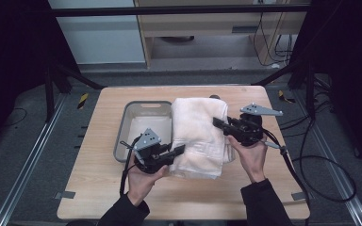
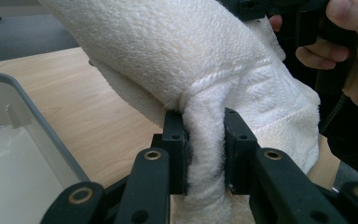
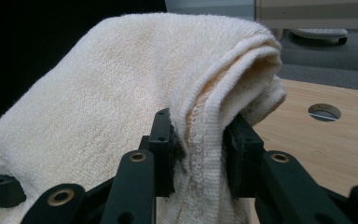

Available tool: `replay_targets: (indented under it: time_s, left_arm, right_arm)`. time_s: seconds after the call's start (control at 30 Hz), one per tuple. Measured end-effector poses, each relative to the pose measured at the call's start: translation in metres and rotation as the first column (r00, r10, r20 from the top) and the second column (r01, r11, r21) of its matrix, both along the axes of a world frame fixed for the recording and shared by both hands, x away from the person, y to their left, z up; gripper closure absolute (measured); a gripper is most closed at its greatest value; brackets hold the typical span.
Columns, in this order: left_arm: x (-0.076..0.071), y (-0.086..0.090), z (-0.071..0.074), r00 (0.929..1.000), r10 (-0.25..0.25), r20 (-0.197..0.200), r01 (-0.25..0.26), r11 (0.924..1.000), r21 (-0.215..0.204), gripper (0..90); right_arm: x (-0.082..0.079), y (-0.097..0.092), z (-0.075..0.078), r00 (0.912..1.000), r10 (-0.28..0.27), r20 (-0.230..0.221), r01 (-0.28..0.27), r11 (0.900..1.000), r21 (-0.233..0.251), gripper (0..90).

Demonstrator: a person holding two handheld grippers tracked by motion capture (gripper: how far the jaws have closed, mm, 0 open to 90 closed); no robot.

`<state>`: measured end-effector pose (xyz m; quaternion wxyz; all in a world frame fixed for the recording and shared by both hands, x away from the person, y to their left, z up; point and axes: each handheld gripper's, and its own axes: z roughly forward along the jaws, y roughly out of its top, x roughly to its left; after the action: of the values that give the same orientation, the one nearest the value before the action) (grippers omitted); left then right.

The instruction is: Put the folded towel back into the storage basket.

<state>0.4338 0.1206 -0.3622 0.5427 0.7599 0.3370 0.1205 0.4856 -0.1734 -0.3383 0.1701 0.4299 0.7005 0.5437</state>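
Observation:
A folded white towel [image 1: 199,136] hangs between my two grippers above the wooden table [image 1: 99,188]. My left gripper [image 1: 181,149] is shut on the towel's near left edge; in the left gripper view the towel [image 2: 205,84] bulges between the black pads [image 2: 176,140]. My right gripper [image 1: 217,122] is shut on the towel's right edge. Thick folded layers of the towel [image 3: 121,102] sit pinched between its pads [image 3: 238,144] in the right gripper view. The towel's far end droops toward the table.
A grey plastic bin [image 1: 134,127] sits on the table just left of the towel, its rim [image 2: 23,112] close to my left gripper. A round hole [image 3: 324,112] marks the tabletop. Cables trail off the table's right side [image 1: 311,165].

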Motion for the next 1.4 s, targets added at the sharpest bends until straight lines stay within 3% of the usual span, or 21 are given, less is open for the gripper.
replay_targets:
  time_s: [0.67, 1.4]
  left_arm:
    - [0.003, 0.029, 0.015, 0.9991, 0.033, 0.025, -0.032, 0.9985, -0.043, 73.2]
    - [0.009, 0.068, 0.024, 0.9954, 0.090, 0.032, -0.088, 0.9940, -0.065, 73.2]
  right_arm:
    - [0.010, 0.031, 0.024, 0.9995, 0.022, 0.023, -0.021, 0.9996, -0.016, 67.8]
    - [0.028, 0.071, 0.035, 0.9983, 0.054, 0.025, -0.053, 0.9982, -0.029, 67.8]
